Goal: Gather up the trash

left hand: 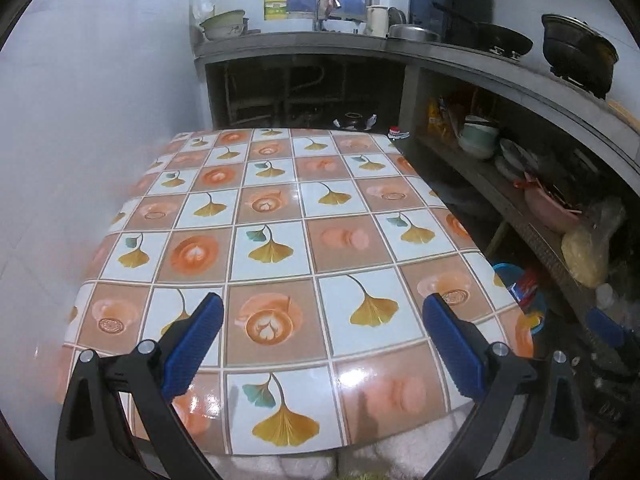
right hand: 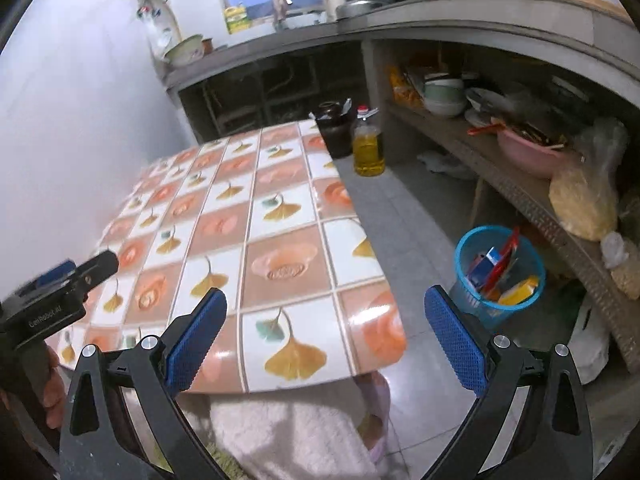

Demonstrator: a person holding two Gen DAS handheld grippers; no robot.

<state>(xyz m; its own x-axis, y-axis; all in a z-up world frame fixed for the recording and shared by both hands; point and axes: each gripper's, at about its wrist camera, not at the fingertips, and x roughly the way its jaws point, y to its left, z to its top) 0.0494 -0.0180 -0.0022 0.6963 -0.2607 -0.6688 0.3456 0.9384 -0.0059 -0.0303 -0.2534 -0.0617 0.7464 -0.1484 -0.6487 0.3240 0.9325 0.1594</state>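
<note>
Trash (right hand: 500, 270) is sitting in the blue bin (right hand: 466, 246) on the floor, just beside the right edge of the counter (right hand: 280, 216): red, blue and yellow wrappers or cartons are poking up past its rim. The patterned counter top is showing nothing on it in either view, so collecting is looking finished or close to it, as far as these pictures are telling; I am judging that only a check of the floor and the shelf is remaining.

Both grippers are hanging released and empty. The left gripper (left hand: 322, 338) is hovering over the near edge of the counter with its blue pads wide apart, nothing between them. The right gripper (right hand: 326, 336) is standing open the same way, aimed over the counter's near right corner towards the bin.

The right wrist view is giving the clear look into the bin and at its contents; the left wrist view is catching only a sliver of the bin (left hand: 520, 288) past the counter's edge. The right view is also showing the oil bottle (right hand: 368, 148) and dark jar (right hand: 334, 132) standing on the floor beyond the far corner, and the body of the left gripper at the left margin. The left view is showing the whole counter top squarely, plus the pots (left hand: 576, 50) on the ledge above the shelf.
</note>
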